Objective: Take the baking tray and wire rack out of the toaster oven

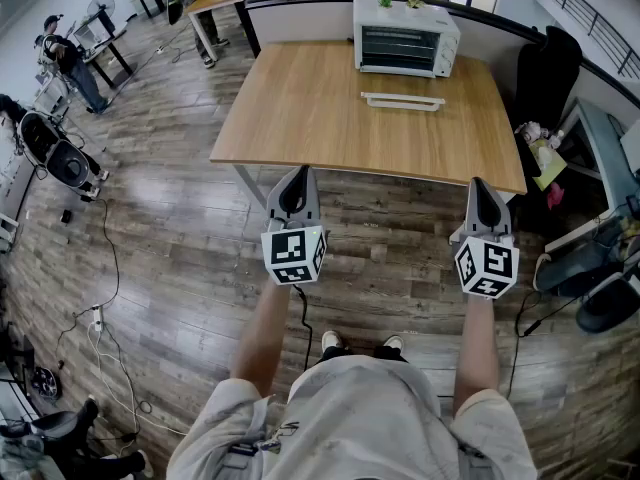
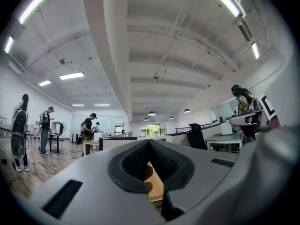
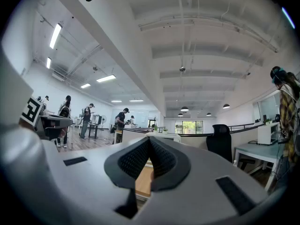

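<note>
left claw (image 1: 297, 173): shut tight, tips touching, nothing in it. It hangs over the floor at the table's 7 o'clock, well apart from it, and points level at the table.
table (image 1: 300, 118): a wood top. Both claws are too far from it to reach anything, so I think the first job is to walk up to the near edge.
white thing (image 1: 403, 100): long and flat. It lies on the table just at the oven's 6 o'clock. I can't tell what it is. I would go round it so I don't knock it.
oven (image 1: 405, 36): a small white box at the table's 12 o'clock end, a bit to 1 o'clock from me.
door (image 1: 398, 50): dark glass, and it looks shut. I would open a claw, grab the door's top edge and pull it down slowly. The other claw can hold the oven so it doesn't slide.
tray, rack: I think both are inside, behind the door. Thin lines show through the glass, but I can't tell which is which. They look thin and flat, so I would pinch the front rim and pull straight out, kept level.
right claw (image 1: 480, 181): shut tight, with nothing in it. It hangs at the table's 5 o'clock, near the edge but not touching.
</note>
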### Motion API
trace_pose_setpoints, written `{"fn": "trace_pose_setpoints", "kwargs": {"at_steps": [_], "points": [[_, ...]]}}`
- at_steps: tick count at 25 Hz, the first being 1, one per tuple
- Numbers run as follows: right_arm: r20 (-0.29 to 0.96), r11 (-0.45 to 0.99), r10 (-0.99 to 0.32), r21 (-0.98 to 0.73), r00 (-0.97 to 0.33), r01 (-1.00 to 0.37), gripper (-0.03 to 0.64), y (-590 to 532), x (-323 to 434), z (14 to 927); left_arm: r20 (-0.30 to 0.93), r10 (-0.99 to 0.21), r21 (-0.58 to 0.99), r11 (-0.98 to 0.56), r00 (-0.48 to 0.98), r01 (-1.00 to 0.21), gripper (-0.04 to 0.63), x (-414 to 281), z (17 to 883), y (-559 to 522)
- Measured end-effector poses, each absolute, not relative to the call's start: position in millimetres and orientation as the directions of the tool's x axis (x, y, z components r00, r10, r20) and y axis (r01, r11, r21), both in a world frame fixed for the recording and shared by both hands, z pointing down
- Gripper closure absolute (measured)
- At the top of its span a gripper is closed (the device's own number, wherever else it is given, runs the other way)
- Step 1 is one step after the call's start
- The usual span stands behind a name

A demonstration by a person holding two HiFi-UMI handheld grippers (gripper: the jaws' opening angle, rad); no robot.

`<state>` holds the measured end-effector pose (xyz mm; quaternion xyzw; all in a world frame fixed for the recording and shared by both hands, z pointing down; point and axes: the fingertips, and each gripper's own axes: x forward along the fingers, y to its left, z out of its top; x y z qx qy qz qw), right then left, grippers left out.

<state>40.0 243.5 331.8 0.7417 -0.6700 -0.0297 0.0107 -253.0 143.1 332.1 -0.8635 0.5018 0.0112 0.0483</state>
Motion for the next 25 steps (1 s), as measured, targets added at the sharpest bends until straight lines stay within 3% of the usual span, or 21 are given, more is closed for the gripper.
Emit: {"fn": "trace_pose_setpoints", "kwargs": {"at_steps": [19, 20, 22, 25], "points": [[-0.023, -0.069, -0.997, 0.011, 0.069, -0.998, 0.592, 228, 33, 341, -0.048, -0.865, -0.093, -0.494, 0.500, -0.864, 0.581, -250, 341, 139], [-0.023, -0.062, -0.998, 0.008, 0.062, -0.998, 0.584, 227, 32, 342, -0.048, -0.865, -0.093, -0.494, 0.500, -0.864, 0.580, -251, 341, 139], [-0.024, -0.039, -0.999, 0.001, 0.039, -0.999, 0.508, 225, 25, 342, -0.048, -0.865, -0.094, -0.493, 0.499, -0.865, 0.580, -255, 341, 139], [-0.018, -0.037, -0.999, 0.007, 0.037, -0.999, 0.471, 222, 19, 344, -0.046, -0.866, -0.093, -0.493, 0.498, -0.865, 0.581, -261, 343, 138]]}}
